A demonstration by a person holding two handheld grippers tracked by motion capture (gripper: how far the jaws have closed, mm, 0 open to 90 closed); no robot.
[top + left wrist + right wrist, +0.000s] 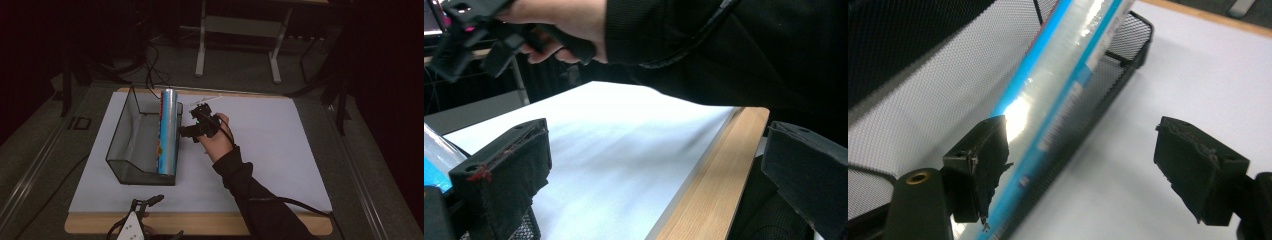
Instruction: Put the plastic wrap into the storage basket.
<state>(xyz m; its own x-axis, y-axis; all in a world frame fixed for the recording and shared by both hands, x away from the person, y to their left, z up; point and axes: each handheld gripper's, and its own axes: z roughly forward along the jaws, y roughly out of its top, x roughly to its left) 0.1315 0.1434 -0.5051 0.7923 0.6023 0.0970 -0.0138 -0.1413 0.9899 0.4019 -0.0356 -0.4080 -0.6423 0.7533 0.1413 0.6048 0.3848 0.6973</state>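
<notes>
At the bottom edge of the high view we note the left claw (150, 201), near the wooden lip of the table (200, 225); its own view shows the jaws well apart and holding nothing. Above it, left of centre, the black mesh tray (125, 172) sits on the white sheet (280, 150). A long blue-and-clear wrapped roll (169, 132) rests along the tray's right wall, riding high on the rim rather than down on the floor of the tray. Just right of the roll, mid-frame, the right claw (196, 122) stands with jaws spread and empty; in its own view one pad (983, 165) is close against the roll's glossy film.

Risks, in our judgement: a nudge from that pad could tip the roll off the rim onto the sheet; the slick film may slip in a shallow grip; pushing the wall could slide the light tray.
</notes>
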